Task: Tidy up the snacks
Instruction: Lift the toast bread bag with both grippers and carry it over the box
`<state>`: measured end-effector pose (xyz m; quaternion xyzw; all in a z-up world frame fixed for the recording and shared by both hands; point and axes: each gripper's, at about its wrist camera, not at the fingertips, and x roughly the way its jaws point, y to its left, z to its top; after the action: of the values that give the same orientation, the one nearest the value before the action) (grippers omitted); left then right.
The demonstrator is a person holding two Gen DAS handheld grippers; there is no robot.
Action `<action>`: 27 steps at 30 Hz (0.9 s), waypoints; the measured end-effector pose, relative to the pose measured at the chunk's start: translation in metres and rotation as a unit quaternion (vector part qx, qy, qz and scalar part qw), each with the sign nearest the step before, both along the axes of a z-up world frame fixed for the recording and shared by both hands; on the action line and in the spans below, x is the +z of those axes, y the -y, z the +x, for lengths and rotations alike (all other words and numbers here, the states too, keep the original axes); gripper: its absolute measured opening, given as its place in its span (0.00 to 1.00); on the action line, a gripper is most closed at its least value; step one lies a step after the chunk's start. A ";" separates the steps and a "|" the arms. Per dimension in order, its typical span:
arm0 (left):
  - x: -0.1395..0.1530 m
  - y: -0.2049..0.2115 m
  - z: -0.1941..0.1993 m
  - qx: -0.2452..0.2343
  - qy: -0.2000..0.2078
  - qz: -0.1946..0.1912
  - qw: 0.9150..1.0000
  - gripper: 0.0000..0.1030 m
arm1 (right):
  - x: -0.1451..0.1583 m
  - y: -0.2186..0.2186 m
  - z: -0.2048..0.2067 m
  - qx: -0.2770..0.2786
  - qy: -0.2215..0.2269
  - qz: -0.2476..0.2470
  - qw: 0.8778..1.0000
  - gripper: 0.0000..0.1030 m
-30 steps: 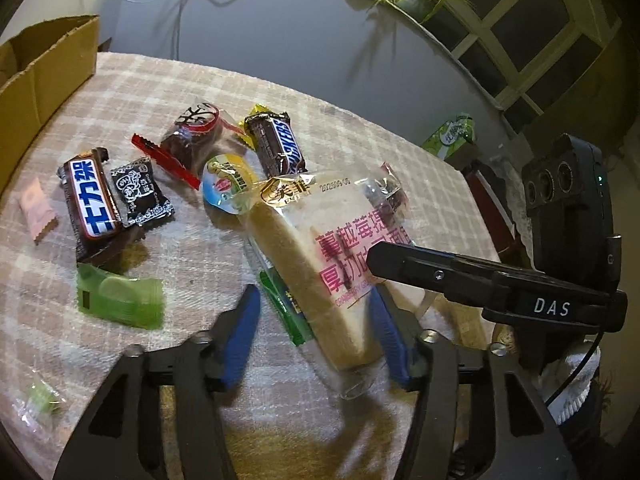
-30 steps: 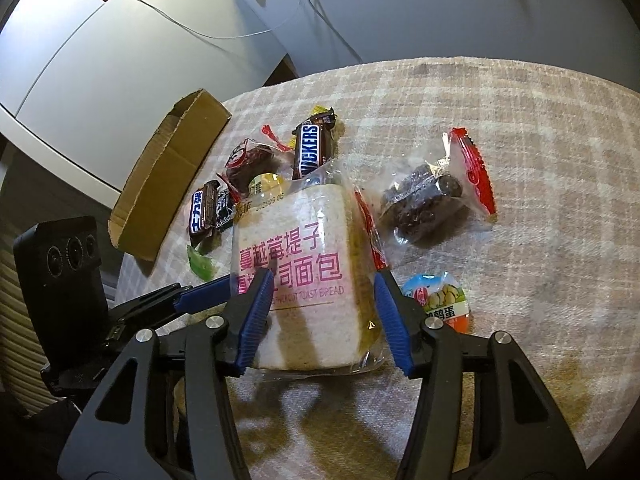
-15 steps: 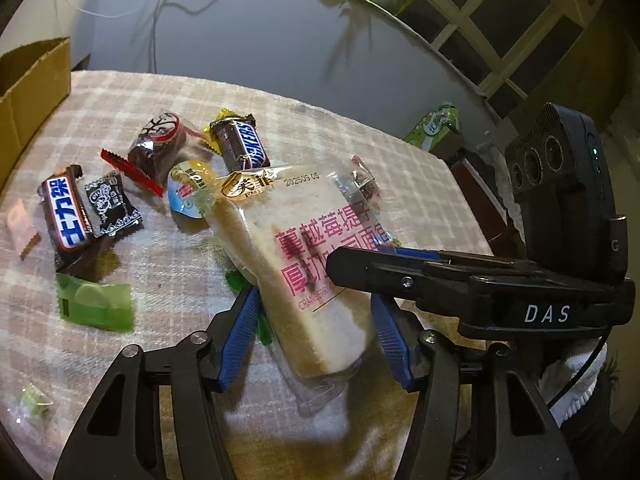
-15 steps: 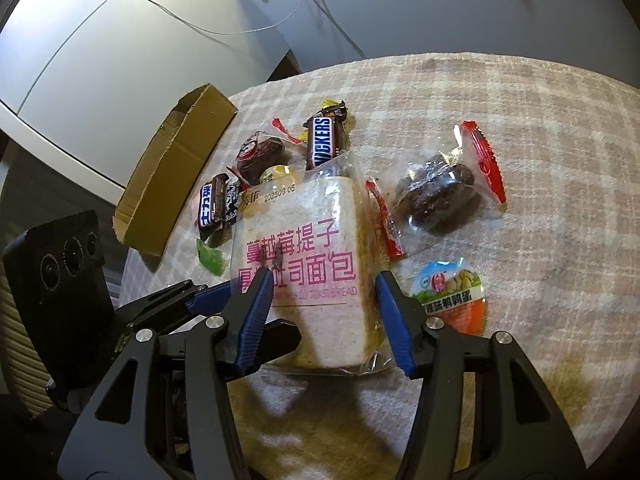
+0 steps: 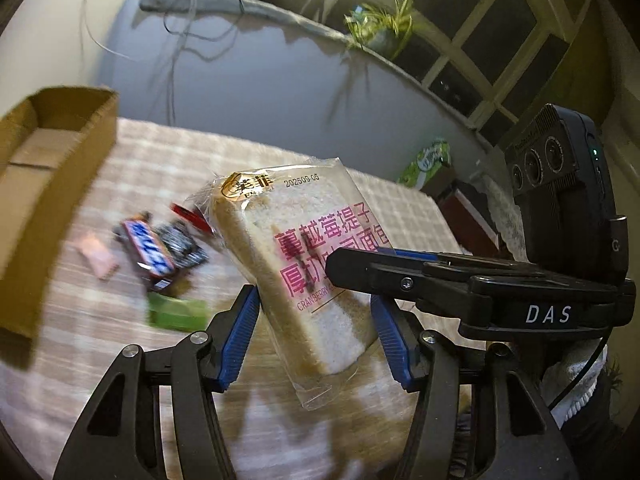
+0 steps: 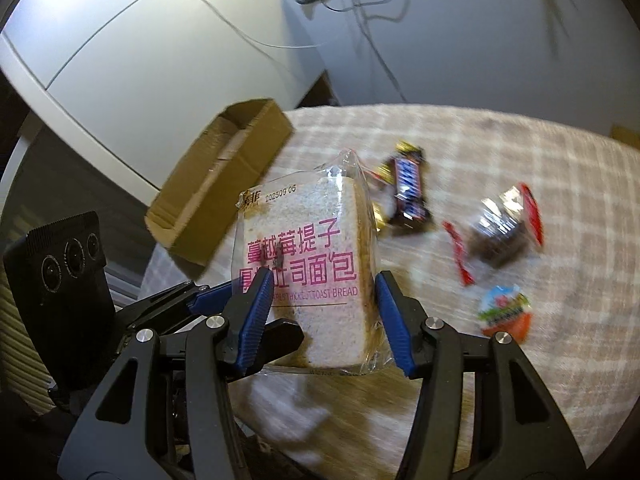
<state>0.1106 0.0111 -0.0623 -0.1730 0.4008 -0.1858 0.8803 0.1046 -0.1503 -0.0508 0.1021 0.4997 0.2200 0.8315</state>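
Each wrist fisheye looks steeply down along its fingers, close over the checked table (image 5: 120, 320); both share the toast bread packet (image 6: 312, 264) and cardboard box (image 6: 224, 184).

Bagged toast bread (image 5: 304, 264) aloft, tilted

Glossy clear plastic wraps the bread pack (image 6: 308, 264). Beside it, a matt brown cardboard box (image 6: 224, 184) sits on woven checked cloth covering the table (image 6: 520, 152) (soft-looking); nearby candy wrappers (image 6: 408, 192) shine.

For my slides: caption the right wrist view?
Both grippers lift bagged toast above the snack-strewn table, cardboard box beyond.
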 end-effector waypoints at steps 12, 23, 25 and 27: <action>0.022 -0.096 -0.012 0.079 0.028 0.002 0.996 0.56 | 0.021 -0.106 0.025 0.066 0.022 0.008 0.998 0.54; 0.019 -0.173 -0.008 0.131 0.033 0.011 0.991 0.56 | 0.010 -0.192 0.063 0.112 0.020 0.015 0.993 0.54; 0.017 -0.183 -0.004 0.136 0.032 0.012 0.990 0.56 | 0.007 -0.204 0.071 0.116 0.017 0.016 0.993 0.54; 0.014 -0.192 0.000 0.141 0.030 0.013 0.989 0.56 | 0.005 -0.215 0.077 0.119 0.015 0.017 0.993 0.54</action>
<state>0.1103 0.2030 -0.0479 -0.2107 0.3486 -0.0592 0.9114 0.1820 0.0646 -0.0460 0.0531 0.4921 0.3275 0.8049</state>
